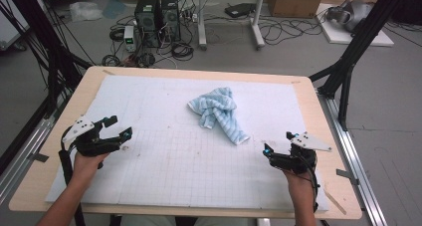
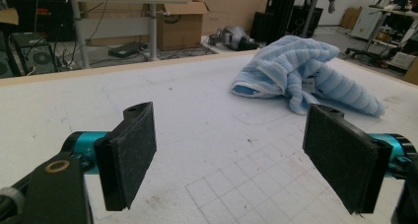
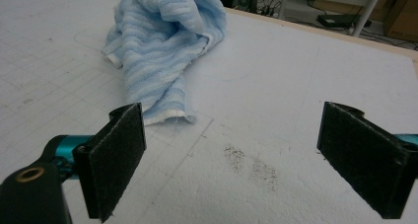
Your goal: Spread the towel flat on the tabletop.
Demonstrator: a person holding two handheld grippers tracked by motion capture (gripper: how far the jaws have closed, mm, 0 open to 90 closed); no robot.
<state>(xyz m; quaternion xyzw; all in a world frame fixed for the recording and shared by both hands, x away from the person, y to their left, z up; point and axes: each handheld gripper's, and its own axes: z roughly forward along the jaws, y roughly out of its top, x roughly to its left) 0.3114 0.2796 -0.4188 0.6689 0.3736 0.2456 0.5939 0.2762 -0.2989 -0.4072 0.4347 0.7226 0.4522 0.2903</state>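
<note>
A crumpled light-blue striped towel [image 1: 219, 113] lies on the white gridded mat [image 1: 164, 151], a little past the table's middle. It appears ahead and to the right in the left gripper view [image 2: 300, 71] and ahead to the left in the right gripper view [image 3: 162, 41]. My left gripper [image 1: 119, 128] rests near the mat's left edge, open, with nothing between its jaws [image 2: 231, 160]. At the mat's right side my right gripper [image 1: 278, 142] is open too and holds nothing [image 3: 231, 160]. Both stand well short of the towel.
The mat covers a wooden table [image 1: 318, 111]. A dark smudge [image 3: 251, 167] marks the mat just ahead of the right gripper. Beyond the far edge the floor holds computer towers [image 1: 158, 14], cables, cardboard boxes [image 1: 296, 1] and black frame legs [image 1: 356, 52].
</note>
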